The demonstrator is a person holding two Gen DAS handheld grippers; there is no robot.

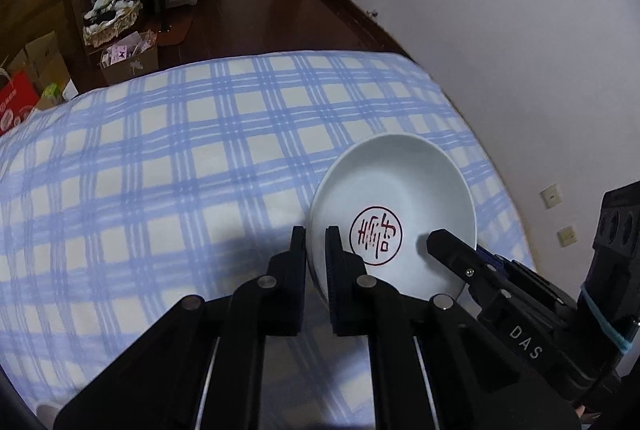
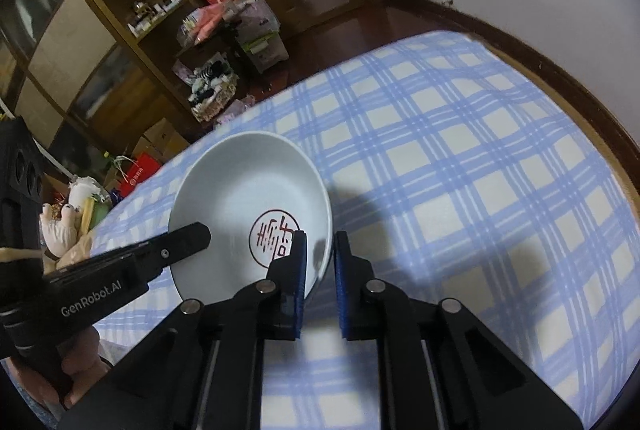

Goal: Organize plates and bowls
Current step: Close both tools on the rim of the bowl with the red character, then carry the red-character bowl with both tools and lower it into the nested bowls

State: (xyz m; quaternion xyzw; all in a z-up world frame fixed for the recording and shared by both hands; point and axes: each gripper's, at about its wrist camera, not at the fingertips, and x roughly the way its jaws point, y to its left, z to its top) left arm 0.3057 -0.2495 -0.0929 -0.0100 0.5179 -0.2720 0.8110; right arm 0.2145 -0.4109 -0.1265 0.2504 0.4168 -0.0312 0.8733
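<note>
White glazed bowl, round, shallow, smooth, empty; red circular seal mark on inside bottom. Held above blue-and-cream plaid cloth, soft, woven, on bench. Left gripper clamped on bowl's left rim. Right gripper clamped on opposite rim, blue ribbed pads pressing wall.

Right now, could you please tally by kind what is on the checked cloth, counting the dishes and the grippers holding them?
White bowl with red seal mark: 1
Grippers clamped on its rim: 2, the left gripper and the right gripper
Plates: 0 in view
Total: 3
</note>
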